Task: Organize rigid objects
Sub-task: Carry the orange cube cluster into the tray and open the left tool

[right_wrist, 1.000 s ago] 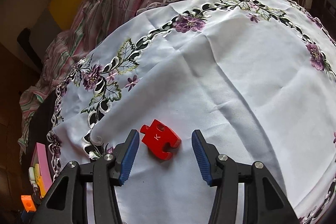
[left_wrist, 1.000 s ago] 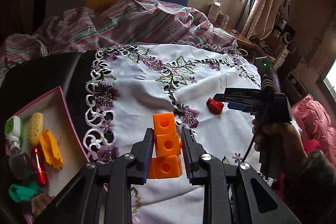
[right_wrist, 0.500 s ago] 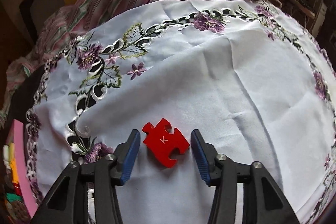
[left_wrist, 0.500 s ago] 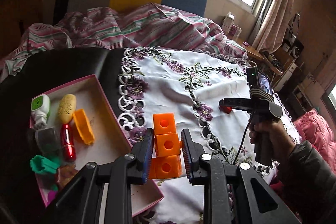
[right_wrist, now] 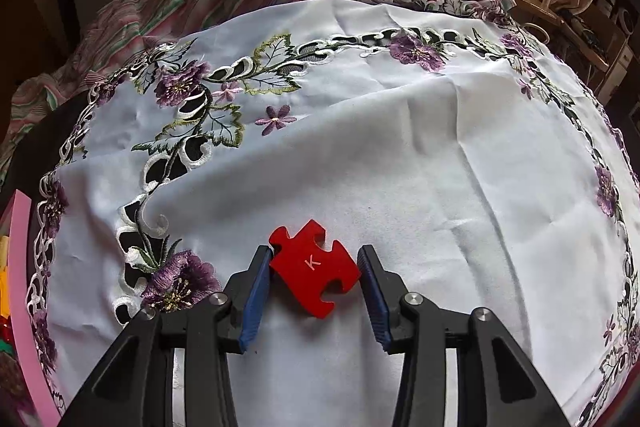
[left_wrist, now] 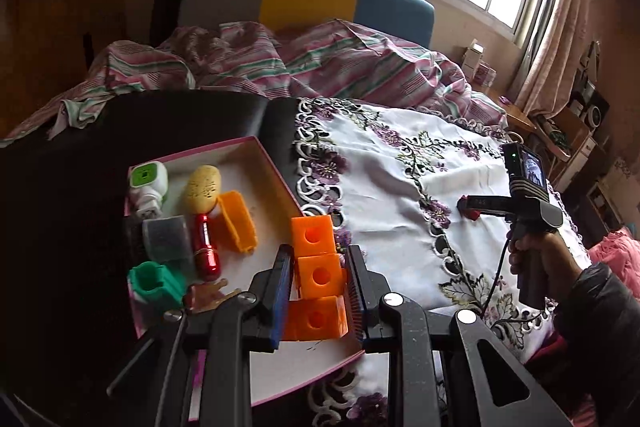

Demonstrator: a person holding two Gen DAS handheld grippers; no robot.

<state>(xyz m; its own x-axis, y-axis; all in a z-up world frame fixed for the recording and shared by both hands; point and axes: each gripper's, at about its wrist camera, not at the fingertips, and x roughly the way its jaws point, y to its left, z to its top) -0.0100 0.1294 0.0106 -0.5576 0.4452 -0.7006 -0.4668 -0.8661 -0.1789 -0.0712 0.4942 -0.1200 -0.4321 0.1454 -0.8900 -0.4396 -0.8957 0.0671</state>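
My left tool (left_wrist: 318,277) pinches the orange block stack (left_wrist: 316,273) by its middle cube, just as it did a second ago, but it has swung from over the embroidered cloth (left_wrist: 400,195) to above the pink-rimmed box (left_wrist: 256,147). The box now fills the view from 9 to 12 o'clock of the stack, holding an orange trough (left_wrist: 237,227), a red cylinder (left_wrist: 206,243), a yellow oval piece (left_wrist: 203,187) and a green piece (left_wrist: 156,282). My right tool (right_wrist: 314,277), spread a second ago around the red puzzle piece (right_wrist: 314,269), has closed until both pads touch its sides. The piece, marked K, lies on the white cloth (right_wrist: 400,147).
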